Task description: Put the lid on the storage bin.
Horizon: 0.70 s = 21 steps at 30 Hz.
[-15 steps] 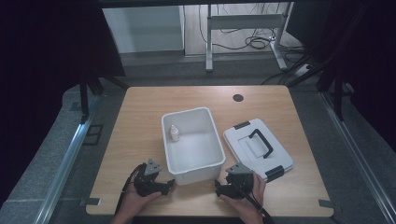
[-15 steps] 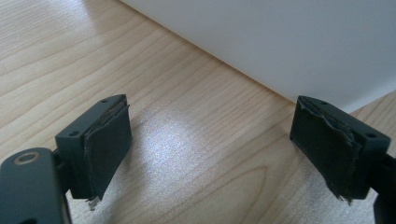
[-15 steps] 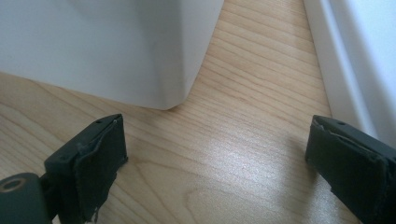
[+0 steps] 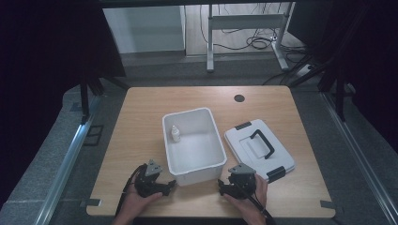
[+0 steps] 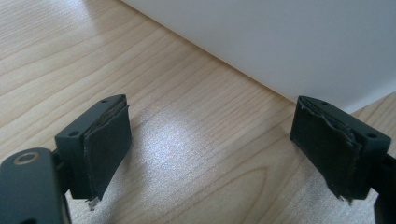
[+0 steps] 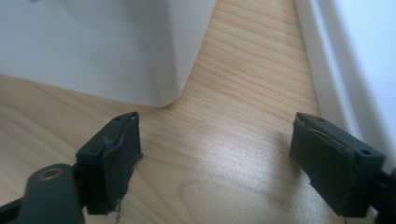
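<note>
White open-topped plastic bin [image 4: 193, 140] mid-surface, small white dropper bottle [image 4: 175, 134] upright inside at its left wall, white lid with black handle [image 4: 259, 150] just right. Left gripper [image 4: 151, 180] and right gripper [image 4: 238, 182] low, fingers [image 5: 100, 144] spread, empty. Risk: shoving the light bin, toppling the bottle.

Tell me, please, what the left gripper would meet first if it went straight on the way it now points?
Probably the near outer wall of the white rectangular plastic bin, just ahead of the open left gripper across bare wooden table.

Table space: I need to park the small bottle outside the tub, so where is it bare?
Bare wood lies left of the tub and along the far edge around the round hole. It is crowded at right, where the lid lies, and between both hand-held grippers.
</note>
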### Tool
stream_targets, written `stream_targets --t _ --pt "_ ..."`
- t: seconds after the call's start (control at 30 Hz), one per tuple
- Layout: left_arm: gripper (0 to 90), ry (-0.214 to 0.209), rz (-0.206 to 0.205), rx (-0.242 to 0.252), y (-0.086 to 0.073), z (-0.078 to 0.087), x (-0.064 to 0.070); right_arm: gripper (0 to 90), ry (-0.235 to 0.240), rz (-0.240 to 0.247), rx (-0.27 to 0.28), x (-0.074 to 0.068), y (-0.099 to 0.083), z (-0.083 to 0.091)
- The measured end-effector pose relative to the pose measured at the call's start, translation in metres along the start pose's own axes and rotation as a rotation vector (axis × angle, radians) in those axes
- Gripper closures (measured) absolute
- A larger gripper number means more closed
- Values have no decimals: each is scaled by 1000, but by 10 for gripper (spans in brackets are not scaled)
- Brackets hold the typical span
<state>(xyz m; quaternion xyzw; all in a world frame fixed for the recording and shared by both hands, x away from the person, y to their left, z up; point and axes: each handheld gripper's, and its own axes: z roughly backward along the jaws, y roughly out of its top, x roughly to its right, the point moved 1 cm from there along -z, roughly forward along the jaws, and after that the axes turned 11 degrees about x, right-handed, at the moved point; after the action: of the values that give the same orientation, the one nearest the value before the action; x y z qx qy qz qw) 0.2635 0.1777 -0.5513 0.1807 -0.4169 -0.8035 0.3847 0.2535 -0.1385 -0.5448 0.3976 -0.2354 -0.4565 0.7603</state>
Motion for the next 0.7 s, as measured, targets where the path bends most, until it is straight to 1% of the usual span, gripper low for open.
stream_targets --t 0.03,0.13,0.23,0.4,0.47,0.53,0.6,0.63,0.7 --pt "124 0 0 0 0 0 0 211 7 -5 -1 0 1 2" --pt "124 0 0 0 0 0 0 251 49 -21 -8 0 4 9" --pt "125 0 0 0 0 0 0 259 87 -42 -14 3 7 15" --pt "124 0 -1 0 0 0 0 269 148 -86 -30 16 12 25" --pt "124 0 -1 0 0 0 0 270 166 -104 -34 21 12 28" --pt "124 0 0 0 0 0 0 273 177 -117 -47 26 13 31" --pt "124 0 0 0 0 0 0 276 184 -132 -48 30 14 33" --pt "124 0 0 0 0 0 0 279 183 -129 -49 31 14 34" --pt "124 0 -1 0 0 0 0 288 193 -137 -47 35 15 36"
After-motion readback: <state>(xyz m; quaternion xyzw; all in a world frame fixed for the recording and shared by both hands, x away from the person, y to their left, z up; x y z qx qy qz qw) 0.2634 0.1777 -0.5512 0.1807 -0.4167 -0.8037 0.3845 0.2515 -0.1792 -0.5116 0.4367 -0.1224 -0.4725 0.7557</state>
